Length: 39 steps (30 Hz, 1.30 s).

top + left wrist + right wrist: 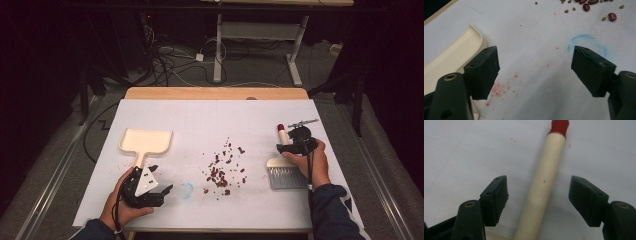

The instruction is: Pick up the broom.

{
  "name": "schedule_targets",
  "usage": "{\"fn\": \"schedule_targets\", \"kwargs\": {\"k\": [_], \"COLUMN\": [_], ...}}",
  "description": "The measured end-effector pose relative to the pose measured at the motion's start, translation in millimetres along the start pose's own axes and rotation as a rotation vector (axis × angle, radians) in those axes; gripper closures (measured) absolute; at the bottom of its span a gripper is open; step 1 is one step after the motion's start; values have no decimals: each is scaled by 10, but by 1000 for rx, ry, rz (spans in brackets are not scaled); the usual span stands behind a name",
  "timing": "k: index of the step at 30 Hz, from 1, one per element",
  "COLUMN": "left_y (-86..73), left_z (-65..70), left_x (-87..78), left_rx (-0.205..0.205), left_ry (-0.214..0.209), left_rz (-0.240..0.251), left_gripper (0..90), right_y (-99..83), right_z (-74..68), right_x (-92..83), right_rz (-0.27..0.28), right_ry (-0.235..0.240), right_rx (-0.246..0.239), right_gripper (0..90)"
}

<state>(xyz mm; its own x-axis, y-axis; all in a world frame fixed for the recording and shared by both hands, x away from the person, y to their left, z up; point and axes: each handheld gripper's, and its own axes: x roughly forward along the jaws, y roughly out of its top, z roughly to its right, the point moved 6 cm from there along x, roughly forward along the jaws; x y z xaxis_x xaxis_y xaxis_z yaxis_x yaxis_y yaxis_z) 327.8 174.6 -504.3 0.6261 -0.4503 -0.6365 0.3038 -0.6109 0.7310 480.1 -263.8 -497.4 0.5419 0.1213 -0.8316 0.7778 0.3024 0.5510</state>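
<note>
Matt paper, pale plastic and dull black jaws

The table cover point(210, 115) looks like matt white paper, smudged with faint red specks and a chalky blue ring point(587, 46); a bare wood edge shows at the far side. The dustpan point(146, 141) at left is smooth cream plastic with a soft sheen. The brush point(286, 167) at right has a smooth, pale handle point(544, 182), wood or plastic, with a glossy red tip and grey bristles. The beans point(222, 167) are shiny dark red, some dull green. The gripper pads point(482, 72) are matt black, slightly scuffed.
</note>
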Motion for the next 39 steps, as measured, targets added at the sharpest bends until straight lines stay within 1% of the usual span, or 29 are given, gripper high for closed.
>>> {"fn": "schedule_targets", "kwargs": {"k": [1, 2, 3, 4, 5, 6, 7, 9, 10, 13, 16, 18, 19, 21, 25, 27, 30, 32, 34, 36, 37, 38, 39], "left_y": [3, 3, 3, 2, 2, 8, 14, 20, 26, 19, 12, 5, 1, -9, -7, -1, 2, 22, 70, 145, 195, 195, 302], "left_z": [6, 15, 15, 34, 34, 47, 52, 54, 68, 81, 82, 83, 87, 88, 90, 90, 90, 89, 93, 115, 123, 123, 175], "left_x": [7, 13, 13, 19, 19, 15, 13, 12, 15, 21, 23, 17, 13, -2, -17, -19, -15, -25, -48, -73, -86, -86, -103], "left_rx": [-2, -1, -1, 11, 11, 15, 14, 18, 21, 27, 26, 27, 27, 35, 34, 35, 37, 17, -10, -41, -38, -38, -66], "left_ry": [-5, -9, -9, -11, -11, -12, -12, -12, -14, -17, -18, -15, -13, -10, -9, -6, 5, -6, -22, -51, -58, -58, -98], "left_rz": [0, -2, -2, -10, -10, -8, -6, -6, -6, -14, -18, -21, -21, -25, -23, -25, -35, -23, 0, 33, 53, 53, 84], "left_gripper": [224, 225, 225, 225, 225, 225, 225, 225, 225, 226, 228, 228, 228, 230, 231, 232, 239, 239, 239, 239, 237, 236, 236], "right_y": [-16, -19, -14, -10, -8, -12, -11, -15, -20, -30, -25, -24, -25, -28, -30, -23, -19, -17, -23, -31, -38, -45, -54], "right_z": [4, 11, 16, 7, -11, -21, -26, -37, -38, -44, -63, -70, -76, -85, -81, -77, -76, -80, -85, -88, -95, -100, -114], "right_x": [63, 90, 87, 77, 76, 73, 70, 68, 67, 62, 62, 60, 58, 55, 23, -29, -168, -298, -443, -584, -650, -712, -775], "right_rz": [-30, -31, -33, -36, -26, -27, -25, -3, 8, 15, 14, 16, 17, 21, 41, 69, 125, 177, 230, 277, 300, 321, 343], "right_ry": [7, 14, 13, 17, 28, 25, 29, 43, 47, 46, 31, 44, 40, 29, 40, 45, 35, 36, 42, 52, 55, 58, 66], "right_rx": [12, 22, 25, 15, 6, -1, 2, 0, -3, 4, -20, -25, -37, -39, -44, -48, -60, -71, -72, -75, -75, -76, -76], "right_gripper": [346, 351, 377, 454, 489, 509, 553, 653, 659, 664, 680, 708, 709, 709, 709, 709, 710, 711, 712, 712, 713, 713, 713]}}
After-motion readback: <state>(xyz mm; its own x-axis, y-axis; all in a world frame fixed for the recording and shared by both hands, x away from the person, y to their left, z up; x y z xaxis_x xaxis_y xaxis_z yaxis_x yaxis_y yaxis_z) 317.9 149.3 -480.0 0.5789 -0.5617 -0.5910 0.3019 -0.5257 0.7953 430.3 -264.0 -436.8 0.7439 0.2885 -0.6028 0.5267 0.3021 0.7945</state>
